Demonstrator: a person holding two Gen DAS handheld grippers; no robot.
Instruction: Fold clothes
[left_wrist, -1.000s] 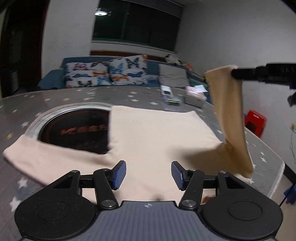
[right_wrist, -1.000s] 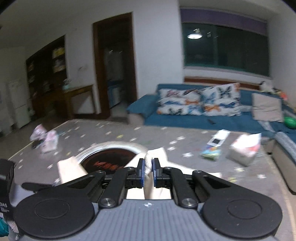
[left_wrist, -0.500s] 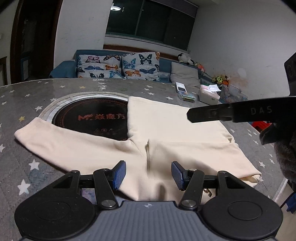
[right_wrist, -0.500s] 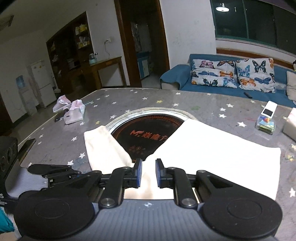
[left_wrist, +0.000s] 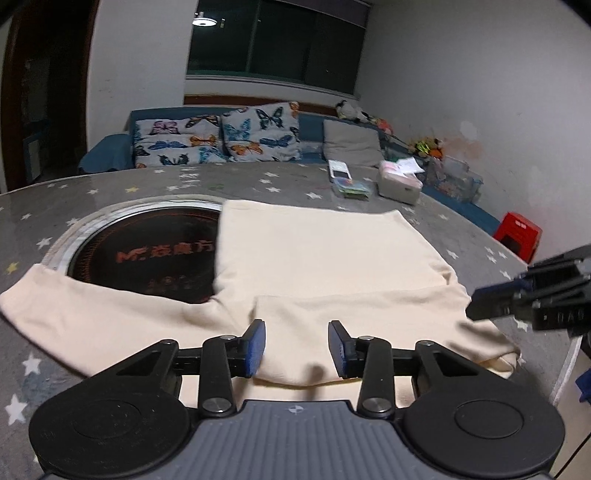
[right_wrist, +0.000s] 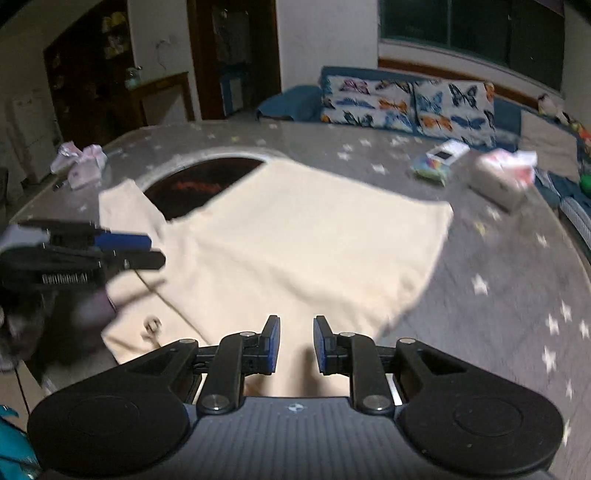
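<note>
Left wrist view showed the cream garment (left_wrist: 314, 258) flat on the starred table (left_wrist: 110, 195), one sleeve folded across. Left hand-held gripper (left_wrist: 296, 343) was closing over cloth, ungripped; right hand-held gripper (right_wrist: 296, 345) was opening, empty.

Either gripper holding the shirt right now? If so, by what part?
Neither. The left gripper is closing over the folded sleeve of the shirt, pads not yet on it. The right gripper is opening, with the cloth lying flat, released.

The room is dim, lit by a round white ceiling lamp (left_wrist: 202, 23) mirrored in the dark window, with fisheye-bent edges and motion blur smearing the right-wrist view.
</note>
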